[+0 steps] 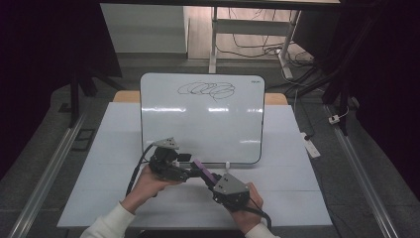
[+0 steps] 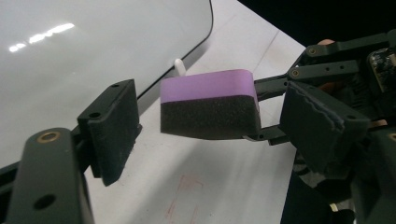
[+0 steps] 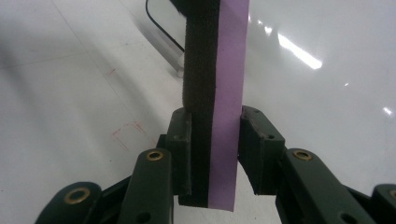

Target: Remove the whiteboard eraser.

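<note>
- Whiteboard eraser (image 3: 215, 93): purple top, dark felt underside, held above the white table (image 1: 148, 198), just before the whiteboard (image 1: 198, 124).
- Clamped in right gripper (image 3: 215, 154); left gripper (image 2: 210, 135) spread wide around its free end.
- From high view alone: black scribble (image 1: 208, 90).

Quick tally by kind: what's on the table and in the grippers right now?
White rectangular whiteboard with black scribble: 1
Purple-backed black felt eraser, clamped in the right gripper: 1
Grippers, counting the open left gripper: 2
Total: 4
</note>
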A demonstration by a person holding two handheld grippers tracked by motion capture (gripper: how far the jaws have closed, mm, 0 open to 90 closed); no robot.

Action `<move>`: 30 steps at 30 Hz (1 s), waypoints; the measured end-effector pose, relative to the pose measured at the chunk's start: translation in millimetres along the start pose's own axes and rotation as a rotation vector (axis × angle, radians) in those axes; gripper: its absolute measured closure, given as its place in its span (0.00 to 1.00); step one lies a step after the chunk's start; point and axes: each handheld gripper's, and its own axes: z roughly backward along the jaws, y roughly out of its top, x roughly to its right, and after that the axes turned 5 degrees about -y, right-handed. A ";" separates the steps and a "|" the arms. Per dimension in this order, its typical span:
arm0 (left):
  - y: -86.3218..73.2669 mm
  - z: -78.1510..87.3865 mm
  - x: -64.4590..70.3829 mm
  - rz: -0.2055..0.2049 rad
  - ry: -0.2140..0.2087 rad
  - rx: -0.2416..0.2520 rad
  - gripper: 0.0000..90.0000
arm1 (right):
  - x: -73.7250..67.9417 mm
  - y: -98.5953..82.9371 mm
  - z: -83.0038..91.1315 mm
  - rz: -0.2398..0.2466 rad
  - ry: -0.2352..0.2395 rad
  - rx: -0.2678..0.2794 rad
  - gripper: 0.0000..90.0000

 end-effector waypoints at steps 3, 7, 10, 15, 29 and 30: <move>0.0 -3.7 -1.3 0.000 -0.021 -0.016 0.27 | -1.0 0.4 0.7 0.010 -0.005 0.007 0.73; -0.7 -7.3 -2.9 -0.002 -0.040 -0.039 0.34 | -2.5 0.7 1.5 0.031 -0.012 0.014 0.73; -1.3 -9.3 -3.2 -0.002 -0.040 -0.053 0.39 | -4.4 0.8 1.6 0.040 -0.013 0.015 0.73; -2.5 -9.5 -5.4 0.000 -0.038 -0.070 0.42 | -4.7 -0.4 -0.9 0.036 0.001 0.009 0.72; -5.6 -1.7 -3.3 -0.124 -0.058 -0.100 0.42 | 34.0 -3.0 3.8 -0.177 0.281 0.058 0.34; -5.9 -1.6 -3.2 -0.132 -0.069 -0.108 0.42 | 34.0 -3.0 3.8 -0.177 0.281 0.058 0.34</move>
